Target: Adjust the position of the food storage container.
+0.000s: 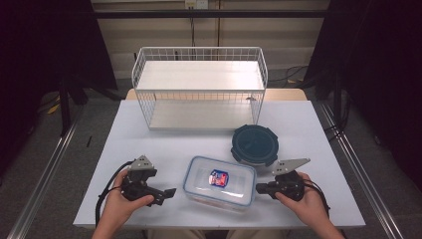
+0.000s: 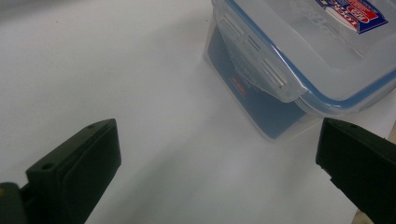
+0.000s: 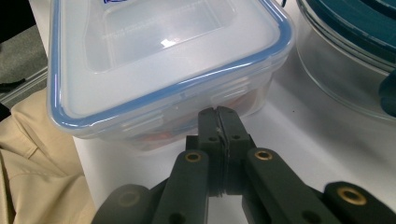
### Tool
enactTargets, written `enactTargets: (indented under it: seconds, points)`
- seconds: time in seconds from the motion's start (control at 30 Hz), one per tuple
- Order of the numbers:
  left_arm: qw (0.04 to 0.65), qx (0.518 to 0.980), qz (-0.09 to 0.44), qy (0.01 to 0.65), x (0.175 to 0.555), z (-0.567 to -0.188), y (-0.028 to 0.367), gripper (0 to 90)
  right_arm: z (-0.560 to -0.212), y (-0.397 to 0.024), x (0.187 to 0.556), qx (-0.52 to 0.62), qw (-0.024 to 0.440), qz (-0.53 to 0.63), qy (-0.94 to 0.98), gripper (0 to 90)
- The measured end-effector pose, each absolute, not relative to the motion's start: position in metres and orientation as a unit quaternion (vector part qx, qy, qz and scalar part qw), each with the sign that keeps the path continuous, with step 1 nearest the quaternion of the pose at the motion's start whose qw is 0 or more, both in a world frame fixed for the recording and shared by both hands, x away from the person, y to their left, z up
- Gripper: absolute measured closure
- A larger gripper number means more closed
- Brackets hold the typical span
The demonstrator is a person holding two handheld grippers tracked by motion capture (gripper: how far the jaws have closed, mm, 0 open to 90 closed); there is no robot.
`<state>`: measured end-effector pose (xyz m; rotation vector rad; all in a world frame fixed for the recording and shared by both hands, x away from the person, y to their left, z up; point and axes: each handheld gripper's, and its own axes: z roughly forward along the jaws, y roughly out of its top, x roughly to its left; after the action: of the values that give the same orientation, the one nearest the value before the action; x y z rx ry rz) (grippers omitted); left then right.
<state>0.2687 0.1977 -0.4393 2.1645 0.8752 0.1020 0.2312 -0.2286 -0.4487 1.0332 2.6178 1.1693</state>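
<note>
A clear rectangular box (image 1: 219, 181) with a blue-rimmed lid and a red and blue label sits at the front middle of the white table (image 1: 164, 139). My left gripper (image 1: 169, 194) lies to its left, pointing at it. In the left gripper view the two jaws of this gripper (image 2: 217, 154) stand wide apart with bare table between them, and a corner of the box (image 2: 299, 51) with a lid latch is just ahead. My right gripper (image 1: 259, 188) is at the box's right side. Its tips (image 3: 218, 114) are pressed together right below the lid edge of the box (image 3: 163, 56), with nothing seen between them.
A round clear container with a dark teal lid (image 1: 255, 144) stands just behind the right gripper and close beside it (image 3: 355, 37). A white wire basket shelf (image 1: 199, 87) stands at the back of the table. A beige sleeve or trouser cloth (image 3: 28, 154) lies beyond the table's front edge.
</note>
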Motion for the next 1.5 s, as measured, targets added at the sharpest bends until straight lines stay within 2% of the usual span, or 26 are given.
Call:
enactTargets:
  seconds: [0.5, 1.07, 1.5]
  points:
    - [0.388, 0.853, 0.044, 0.345, 0.267, -0.439, 0.199, 0.0, -0.45, -0.227, 0.222, 0.33, 0.026, 0.389, 0.86, 89.8]
    - [0.385, 0.856, 0.026, 0.344, 0.265, -0.44, 0.203, 0.0, -0.451, -0.211, 0.229, 0.332, 0.043, 0.386, 0.859, 89.9]
    - [0.384, 0.848, 0.025, 0.364, 0.263, -0.439, 0.207, 0.0, -0.453, -0.196, 0.249, 0.339, 0.059, 0.385, 0.857, 89.1]
